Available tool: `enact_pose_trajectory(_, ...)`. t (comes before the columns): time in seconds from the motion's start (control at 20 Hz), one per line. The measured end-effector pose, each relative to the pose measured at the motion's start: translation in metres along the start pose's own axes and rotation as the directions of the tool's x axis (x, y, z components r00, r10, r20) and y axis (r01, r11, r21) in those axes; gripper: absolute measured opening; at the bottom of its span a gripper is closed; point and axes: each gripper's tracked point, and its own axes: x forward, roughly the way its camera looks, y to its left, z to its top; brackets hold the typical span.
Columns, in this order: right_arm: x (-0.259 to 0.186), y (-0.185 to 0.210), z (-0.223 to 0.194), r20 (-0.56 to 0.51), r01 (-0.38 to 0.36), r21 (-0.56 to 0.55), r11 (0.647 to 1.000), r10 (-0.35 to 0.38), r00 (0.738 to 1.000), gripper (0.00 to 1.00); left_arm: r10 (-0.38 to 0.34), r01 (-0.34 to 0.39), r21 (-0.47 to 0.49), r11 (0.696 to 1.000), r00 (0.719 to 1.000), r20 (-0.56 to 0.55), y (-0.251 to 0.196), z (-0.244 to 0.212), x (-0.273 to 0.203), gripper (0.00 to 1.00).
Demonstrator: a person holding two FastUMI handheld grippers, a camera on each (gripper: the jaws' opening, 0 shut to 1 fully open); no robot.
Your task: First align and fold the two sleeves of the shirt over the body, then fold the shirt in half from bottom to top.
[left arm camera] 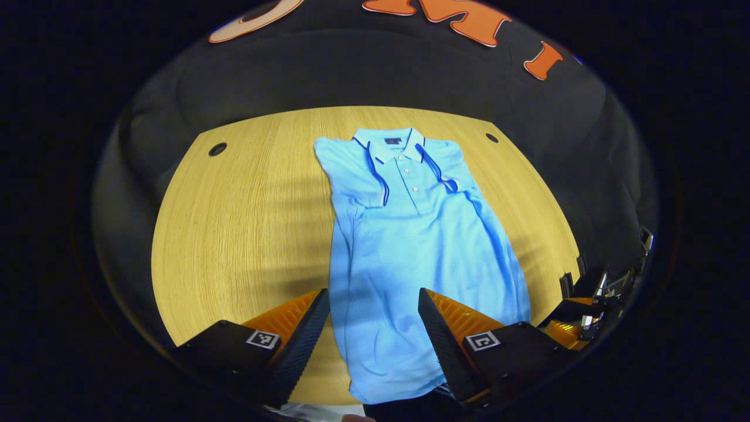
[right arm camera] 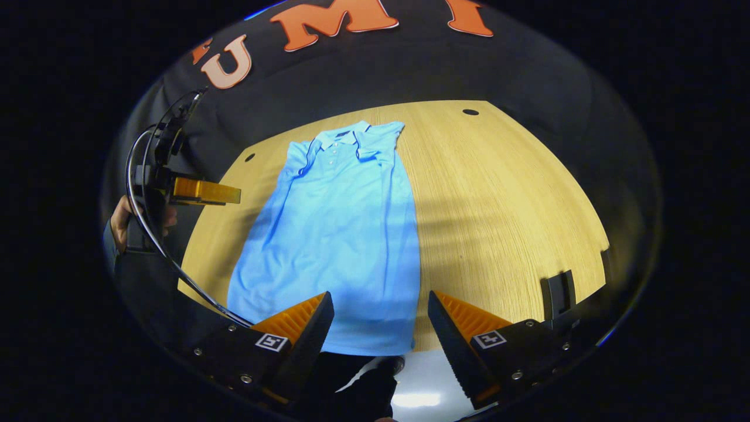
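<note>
A light blue polo shirt lies flat on the wooden table, collar at the far end and hem at the near edge. Both short sleeves are folded in over the chest. My left gripper hovers open above the shirt's lower part, nothing between its fingers. In the right gripper view the same shirt lies left of centre, and my right gripper is open above the hem's right corner. The left gripper, held by a hand, shows at the far left there.
The table has round cable holes near its far corners. A dark clamp sits at the table's right edge. The other gripper's body sits at the lower right of the left gripper view. Bare wood lies right of the shirt.
</note>
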Motion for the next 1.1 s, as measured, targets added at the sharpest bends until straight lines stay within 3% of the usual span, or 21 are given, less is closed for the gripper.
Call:
enact_pose_trajectory(0.55, 0.023, -0.002, -0.059, -0.124, 0.026, -0.068, 0.997, -0.035, 0.992, 0.99, 0.090, -0.094, -0.031, 0.995, 0.989, -0.116, 0.014, -0.144, -0.007, 1.00)
enact_pose_trajectory(0.95, 0.033, -0.001, -0.072, -0.148, 0.035, -0.089, 0.995, -0.048, 0.988, 0.99, 0.118, -0.128, -0.051, 0.990, 0.979, -0.164, 0.017, -0.195, 0.004, 0.99)
enact_pose_trajectory(1.1, 0.037, -0.003, -0.078, -0.164, 0.050, -0.080, 0.996, -0.062, 0.985, 0.98, 0.157, -0.160, -0.006, 0.987, 0.975, -0.159, 0.017, -0.196, 0.006, 0.99)
